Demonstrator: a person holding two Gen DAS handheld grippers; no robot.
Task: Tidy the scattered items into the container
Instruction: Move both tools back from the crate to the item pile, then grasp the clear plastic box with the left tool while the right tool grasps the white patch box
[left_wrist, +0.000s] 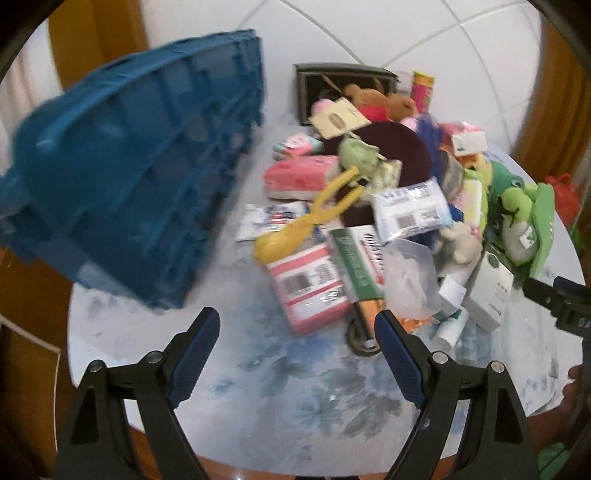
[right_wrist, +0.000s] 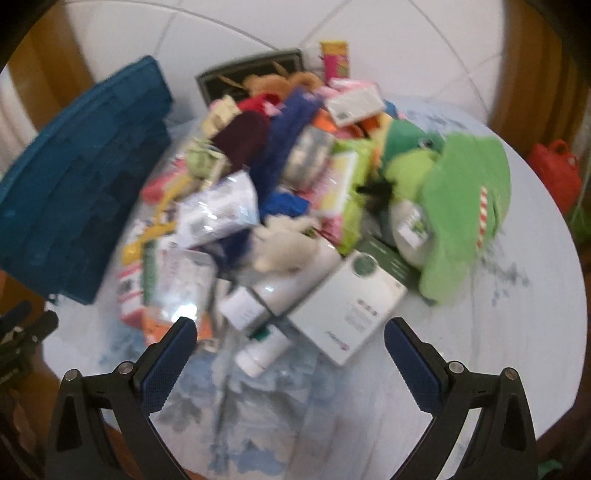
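Observation:
A blue plastic crate stands at the left of the round table; it also shows in the right wrist view. A heap of scattered items lies right of it: a pink-and-white packet, yellow tongs, a white box, a white bottle, a green plush toy and a maroon cap. My left gripper is open and empty above the table's near edge. My right gripper is open and empty, just short of the white box and bottle.
The table has a pale blue floral cloth. A dark picture frame stands at the back of the heap. A red bag sits on the floor to the right. White floor tiles lie beyond.

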